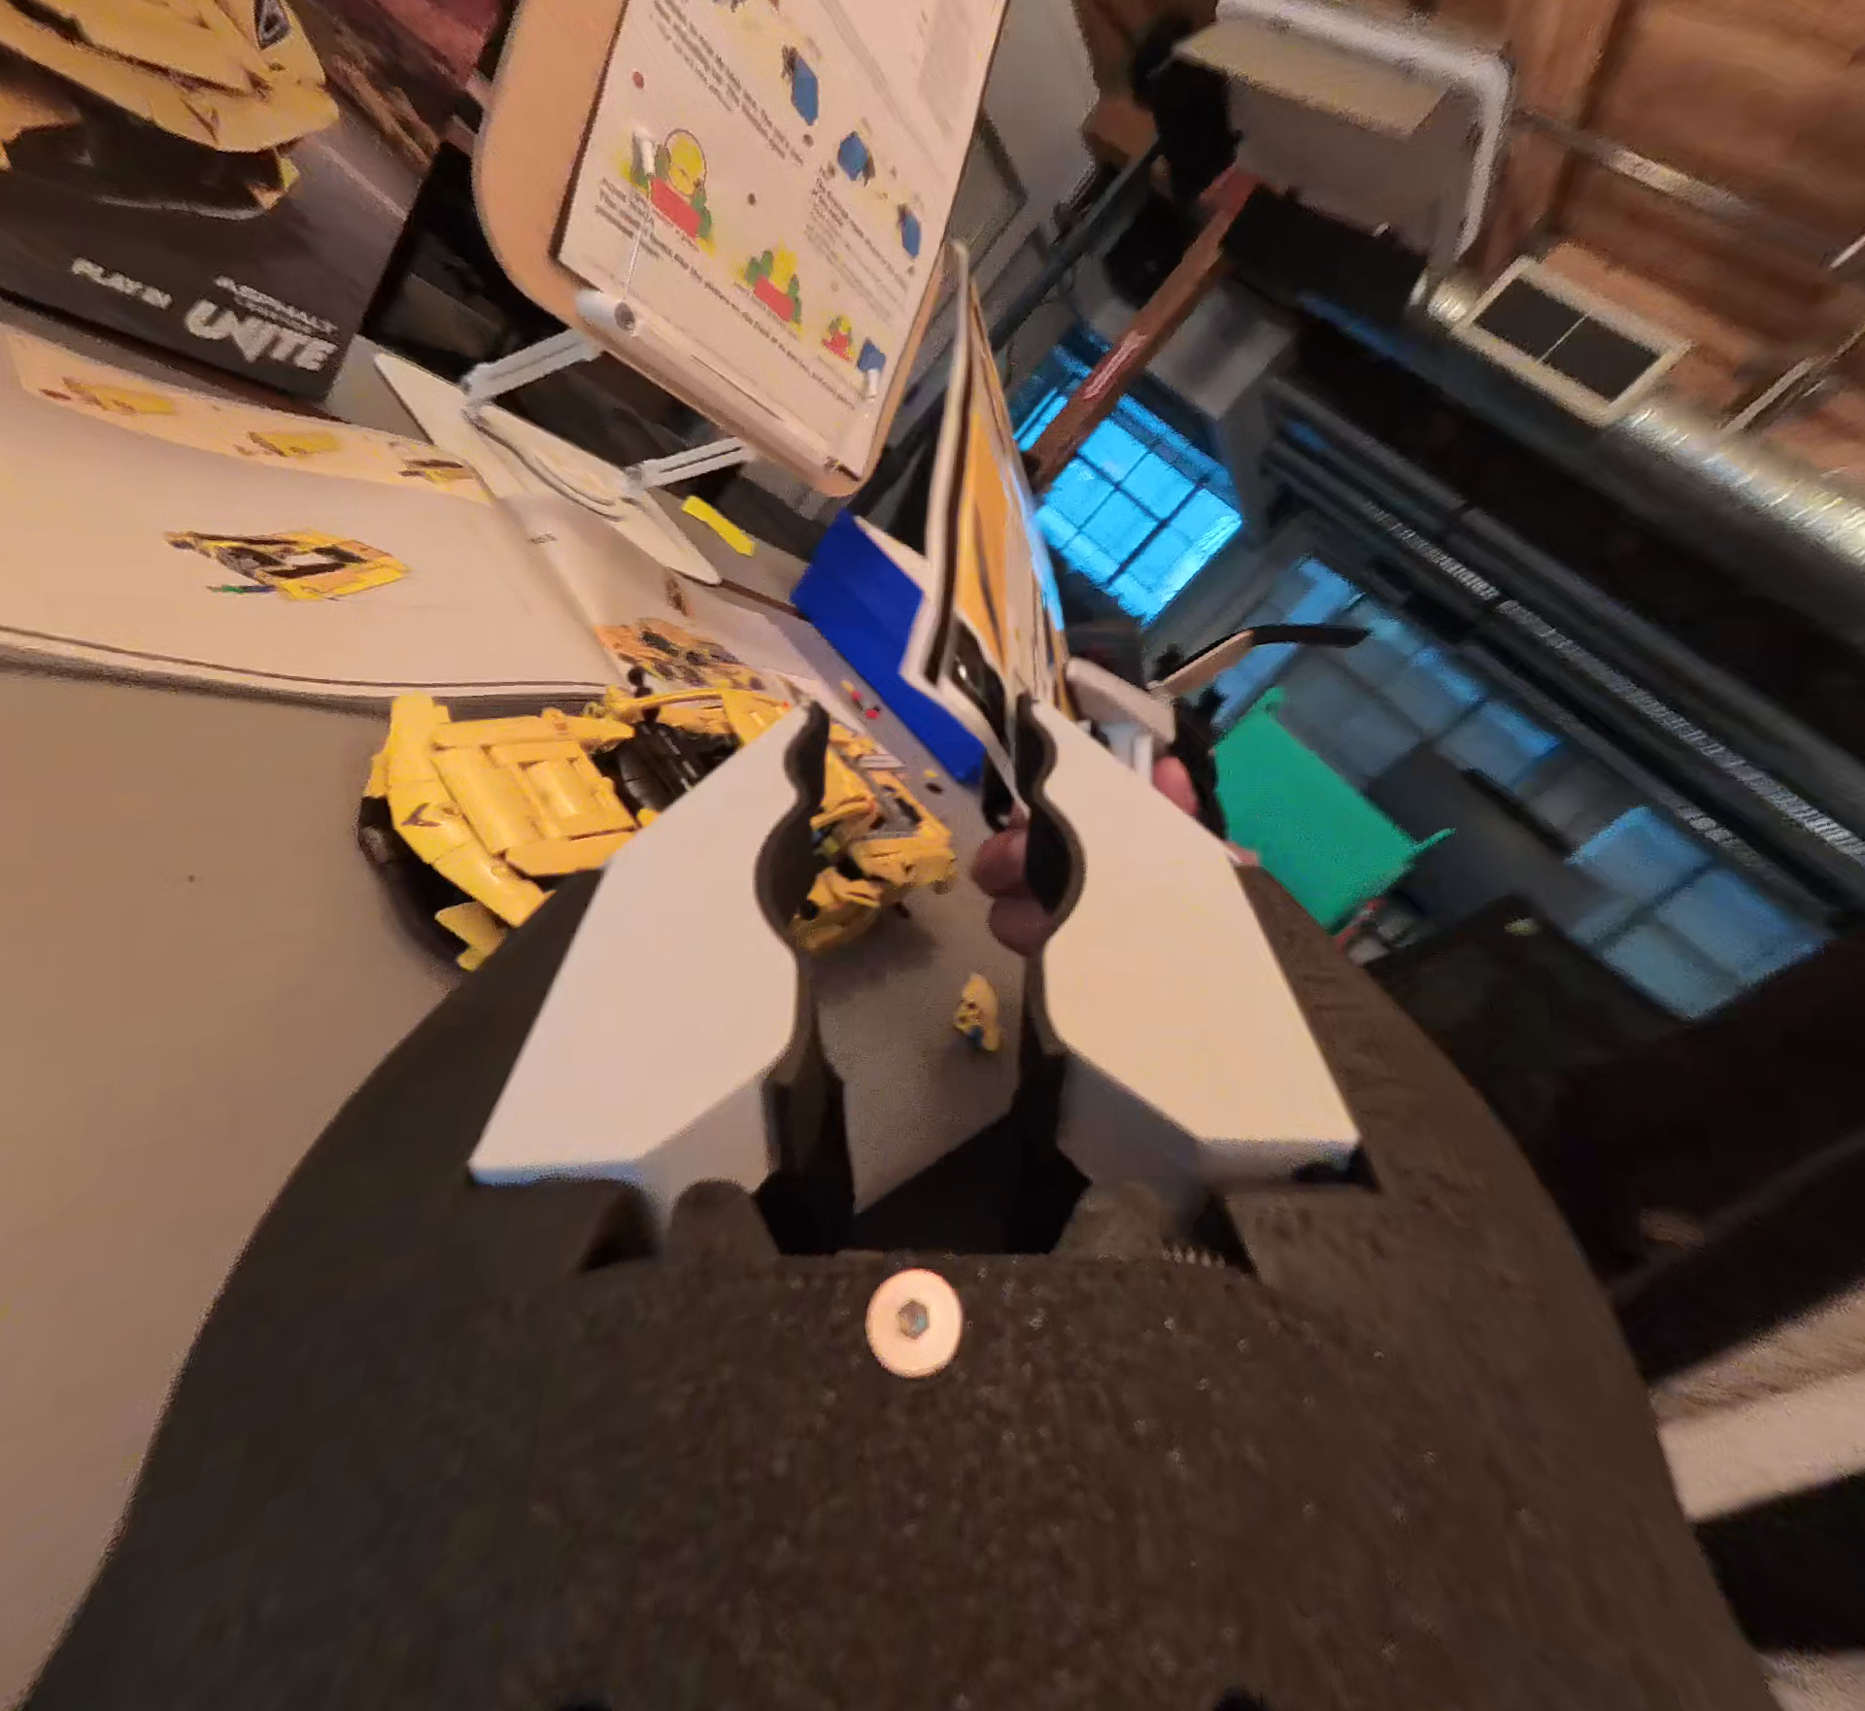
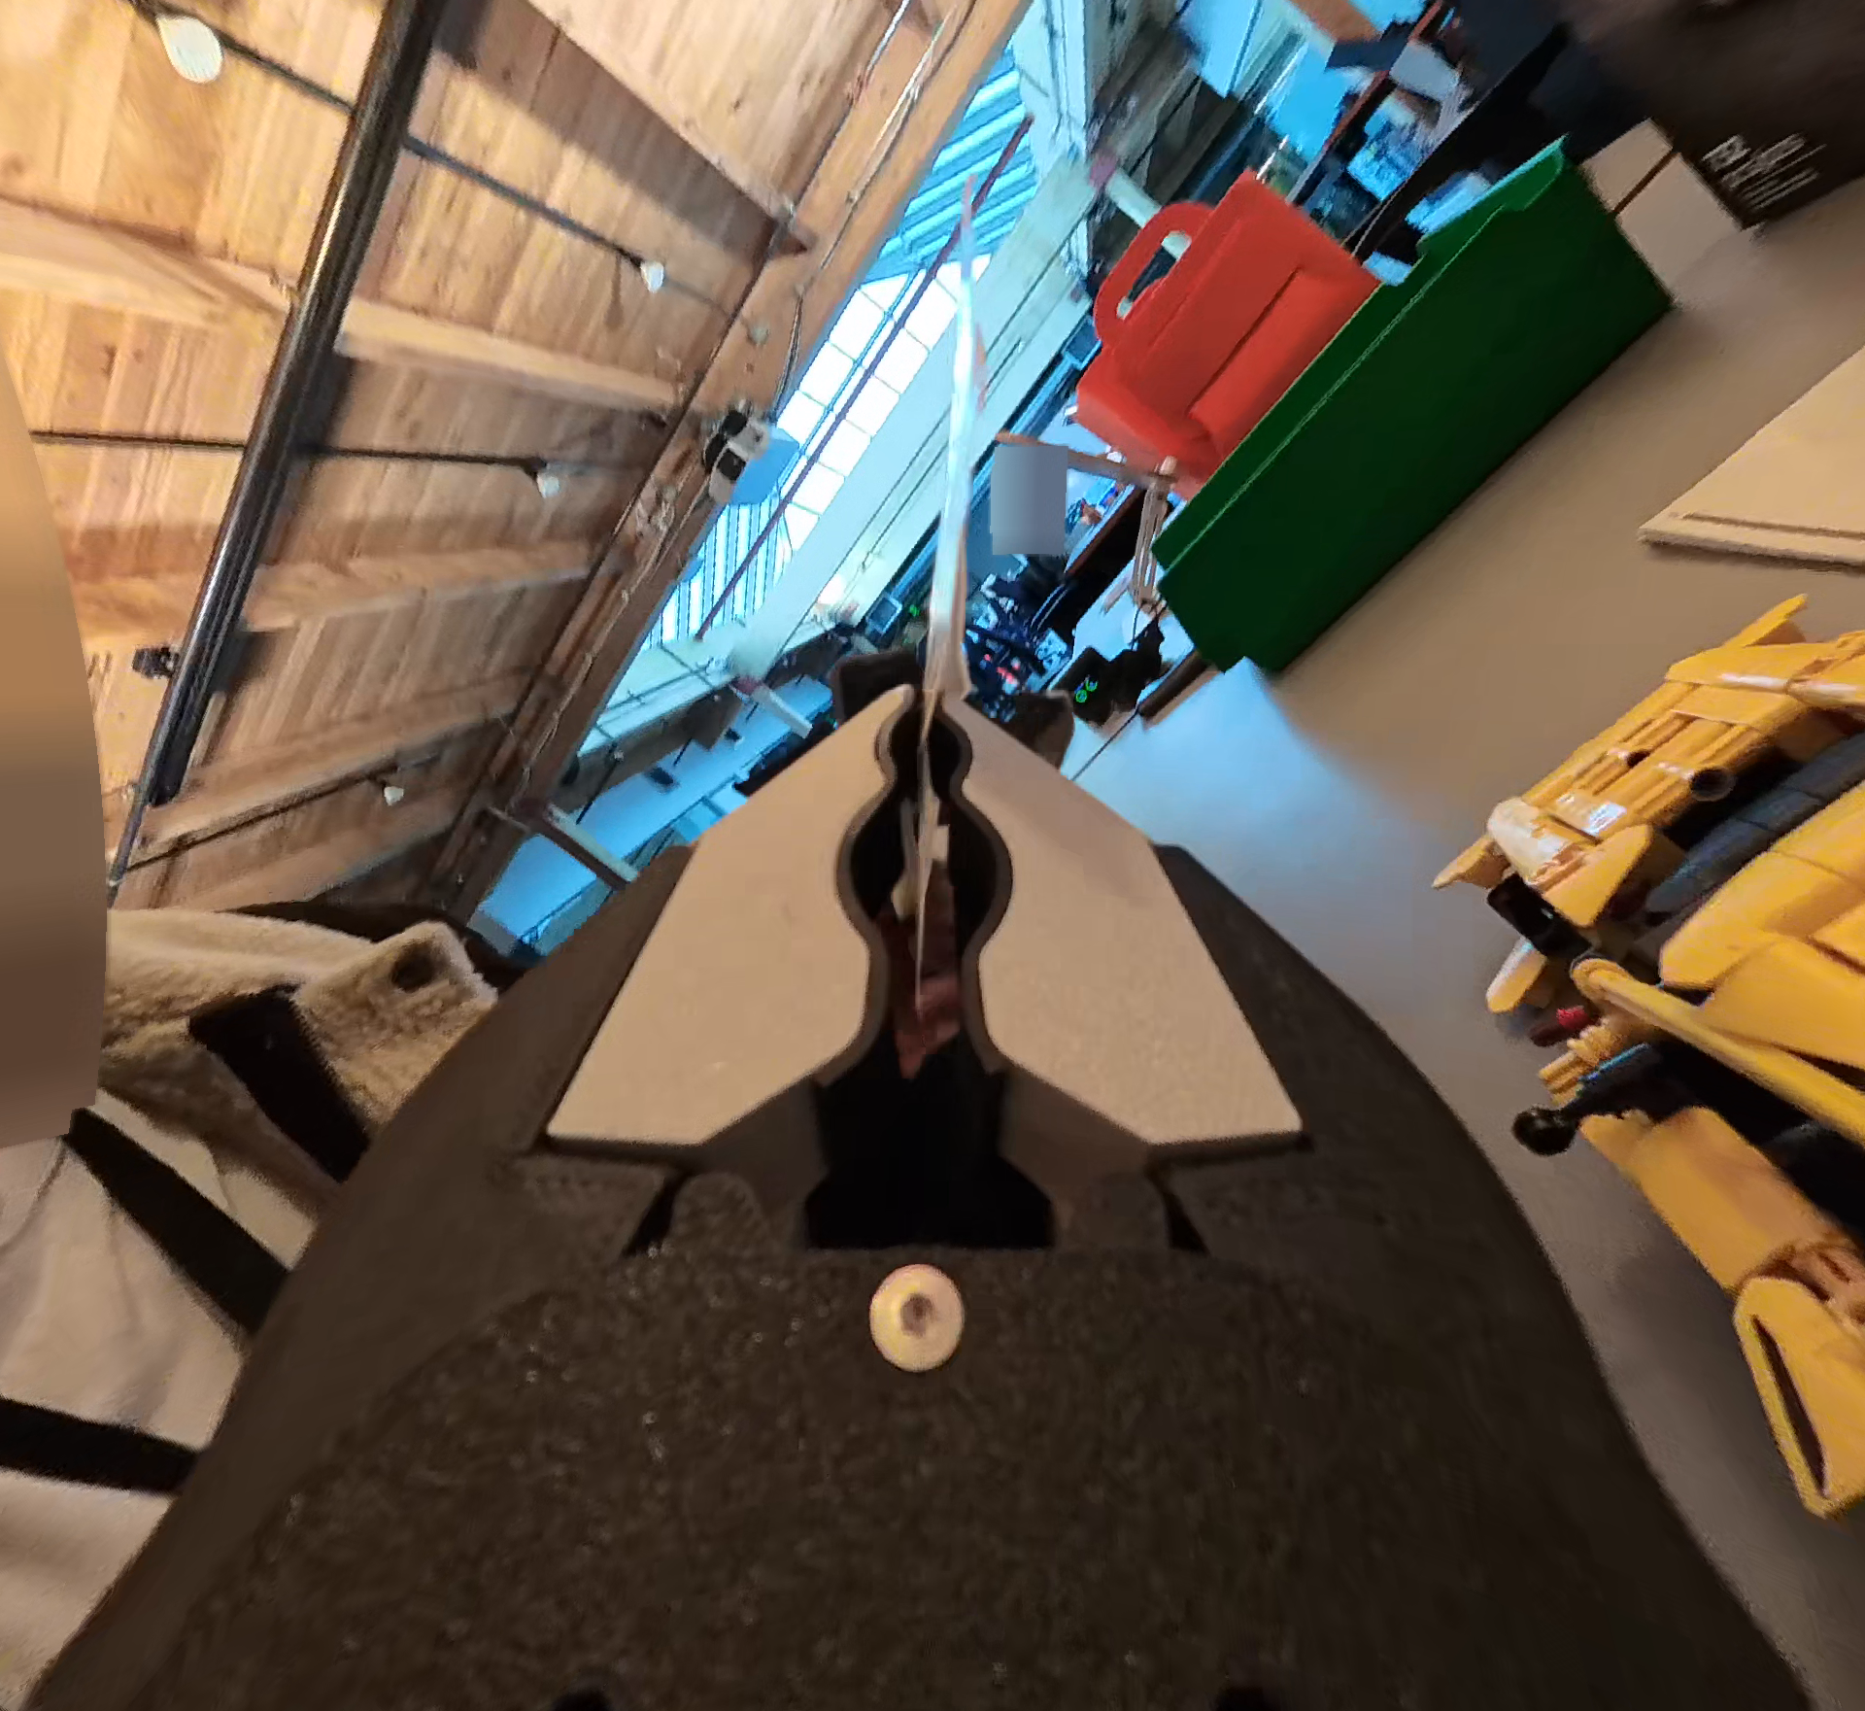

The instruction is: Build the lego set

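Note:
A partly built yellow lego car lies on the grey table; it also shows at the right edge of the right wrist view. My right gripper is shut on a thin yellow-and-white sheet, seen edge-on and held up in the air. In the left wrist view the same sheet stands edge-on just beside my right finger. My left gripper is open, with a wide gap between its fingers. A small yellow piece lies on the table below the gap.
An open instruction booklet, a dark set box and a sheet on a stand sit at the back left. A blue bin, a green bin and a red bin stand beyond. A person's fingers show behind my finger.

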